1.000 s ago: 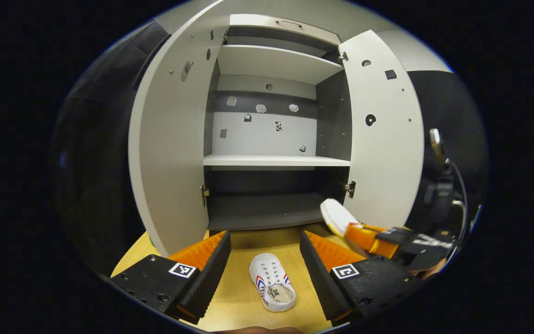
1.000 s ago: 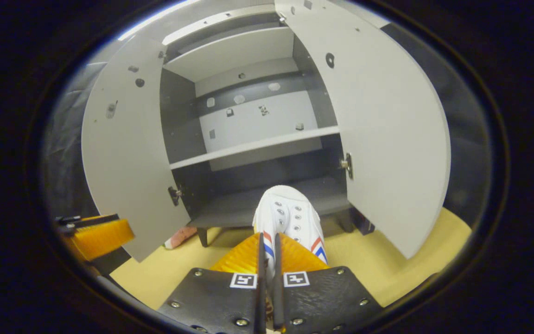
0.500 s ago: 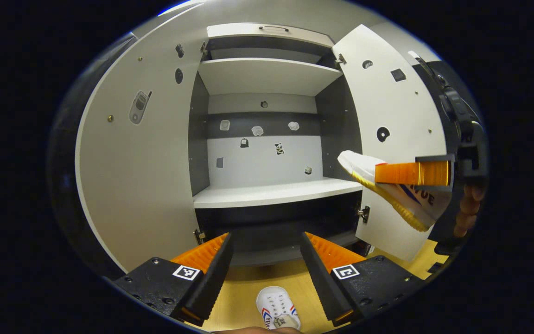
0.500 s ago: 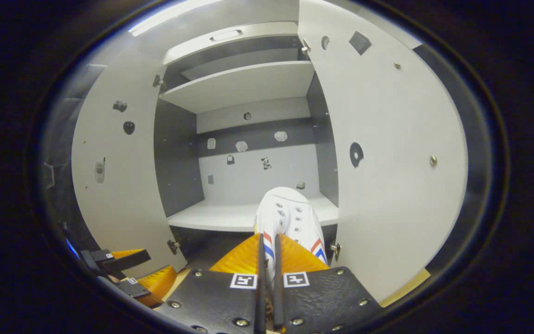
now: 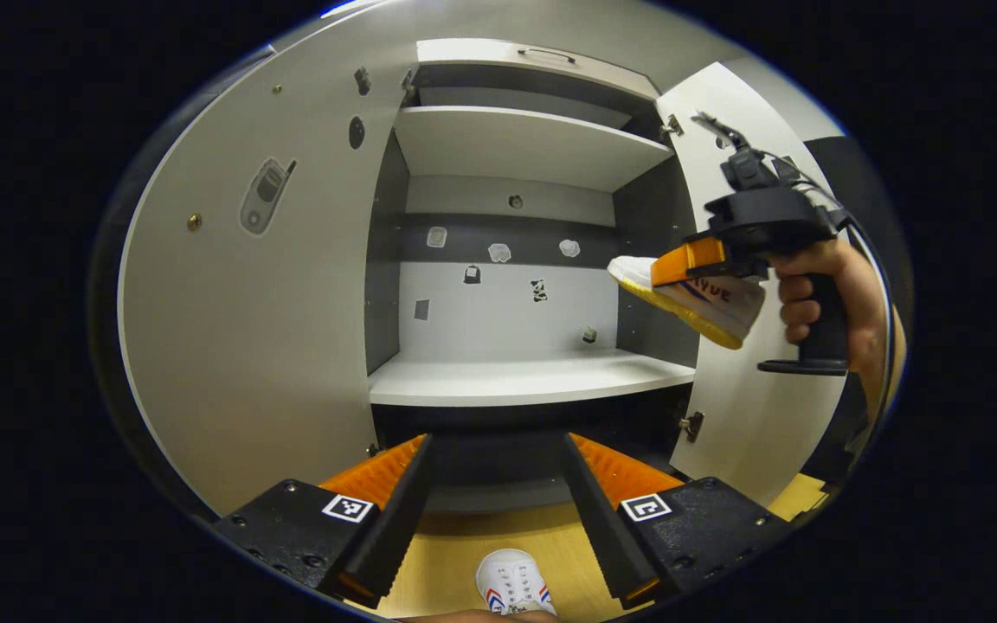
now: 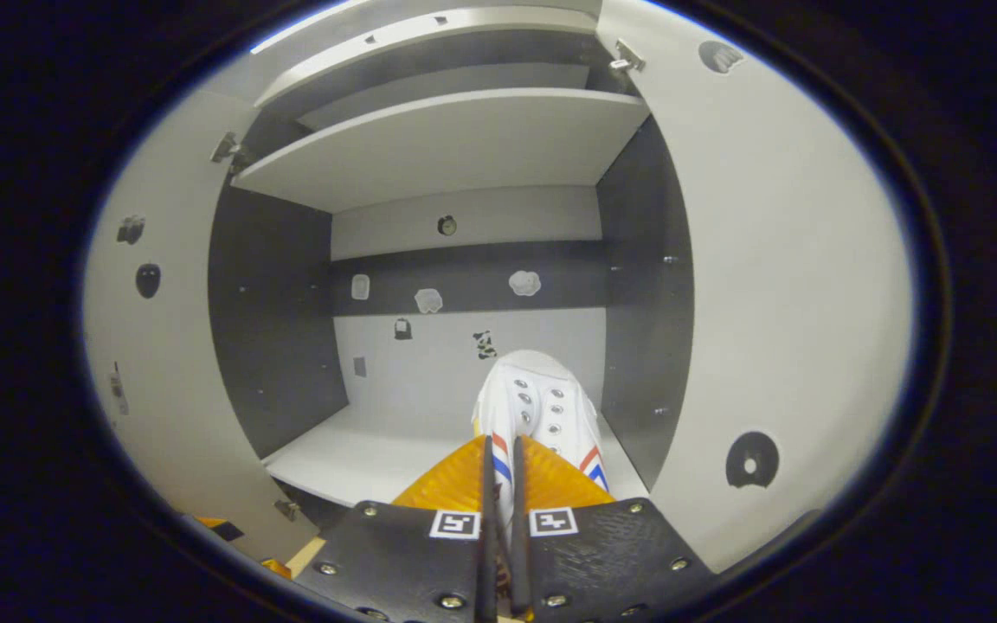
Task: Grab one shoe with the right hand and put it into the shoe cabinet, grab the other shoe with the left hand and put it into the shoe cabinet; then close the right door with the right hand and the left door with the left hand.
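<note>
**Right gripper holds one shoe at the cabinet mouth; second shoe lies on the floor**

The grey two-door shoe cabinet [image 5: 516, 381] stands with both doors swung wide, its pale middle shelf [image 5: 524, 381] bare and small stickers dotted across the back panel.

In the left gripper view, the right gripper [image 5: 680, 264] is up at the right, held by a person's hand [image 5: 819, 290] in front of the open right door [image 5: 758, 415]. Its fingers are pinched together on a white canvas sneaker with a yellow sole [image 5: 685, 298], gripped near the heel, the toe pointing left toward the cabinet interior and raised above the middle shelf. In the right gripper view that gripper [image 6: 498, 484] shows almost no gap between its fingers, and the sneaker [image 6: 537, 411], with red and blue side stripes, juts forward toward the far shelf; whether the toe has crossed the cabinet's front edge is hard to tell.

The left gripper [image 5: 498, 472] hangs low and near, its fingers spread wide with nothing between them. Below it, at the near edge, the matching second white sneaker [image 5: 511, 584] rests on the yellow wooden floor [image 5: 455, 545], partly cut off by the picture's edge. The left door [image 5: 239, 329] stands open at the left.
</note>
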The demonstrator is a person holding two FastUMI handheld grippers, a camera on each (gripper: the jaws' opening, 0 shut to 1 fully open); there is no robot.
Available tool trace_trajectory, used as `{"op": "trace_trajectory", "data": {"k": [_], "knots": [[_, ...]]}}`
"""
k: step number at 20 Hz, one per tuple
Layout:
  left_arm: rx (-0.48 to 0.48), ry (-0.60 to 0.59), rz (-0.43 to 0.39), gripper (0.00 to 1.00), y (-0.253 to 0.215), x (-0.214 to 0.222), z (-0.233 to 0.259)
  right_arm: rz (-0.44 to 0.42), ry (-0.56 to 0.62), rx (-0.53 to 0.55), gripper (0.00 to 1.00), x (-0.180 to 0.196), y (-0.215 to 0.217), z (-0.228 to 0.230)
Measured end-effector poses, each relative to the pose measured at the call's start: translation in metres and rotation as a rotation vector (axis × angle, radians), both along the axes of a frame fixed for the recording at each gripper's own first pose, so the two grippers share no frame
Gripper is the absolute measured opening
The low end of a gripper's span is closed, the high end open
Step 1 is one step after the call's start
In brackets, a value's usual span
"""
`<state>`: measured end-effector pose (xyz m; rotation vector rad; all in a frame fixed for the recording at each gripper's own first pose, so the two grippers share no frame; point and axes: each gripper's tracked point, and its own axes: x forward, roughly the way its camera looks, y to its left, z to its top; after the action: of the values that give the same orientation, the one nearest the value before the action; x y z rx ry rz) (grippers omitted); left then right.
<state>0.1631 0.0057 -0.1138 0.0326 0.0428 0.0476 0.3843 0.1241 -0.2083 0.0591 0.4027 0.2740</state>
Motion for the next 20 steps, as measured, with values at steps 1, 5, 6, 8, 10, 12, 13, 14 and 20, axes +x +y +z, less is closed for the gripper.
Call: {"op": "trace_trajectory", "data": {"k": [1, 5, 6, 8, 10, 12, 13, 14, 20], "knots": [[0.014, -0.011, -0.004, 0.88, 0.002, -0.001, 0.004, 0.004, 0.005, -0.047, 0.06, 0.013, 0.003, -0.012], [-0.004, -0.015, -0.008, 0.88, 0.01, -0.001, 0.008, 0.016, 0.072, -0.134, 0.06, 0.056, 0.022, -0.059], [-0.007, -0.015, -0.009, 0.88, 0.011, 0.001, 0.008, 0.023, 0.09, -0.135, 0.06, 0.063, 0.027, -0.068], [-0.003, -0.001, -0.023, 0.88, 0.009, 0.004, 0.005, 0.026, 0.106, -0.138, 0.06, 0.081, 0.037, -0.086], [0.02, 0.023, -0.082, 0.9, -0.002, 0.006, 0.0, 0.009, 0.131, -0.131, 0.06, 0.095, 0.045, -0.104], [0.019, 0.037, -0.09, 0.89, 0.0, 0.006, -0.001, -0.005, 0.169, -0.128, 0.06, 0.101, 0.049, -0.119], [0.024, 0.031, -0.081, 0.89, 0.002, 0.006, 0.0, 0.002, 0.178, -0.135, 0.06, 0.103, 0.051, -0.126], [0.027, 0.024, -0.08, 0.9, 0.002, 0.006, 0.002, 0.005, 0.189, -0.133, 0.06, 0.104, 0.054, -0.133], [0.027, 0.025, -0.127, 0.9, -0.01, 0.001, 0.001, -0.034, 0.125, -0.124, 0.19, 0.105, 0.053, -0.116]]}}
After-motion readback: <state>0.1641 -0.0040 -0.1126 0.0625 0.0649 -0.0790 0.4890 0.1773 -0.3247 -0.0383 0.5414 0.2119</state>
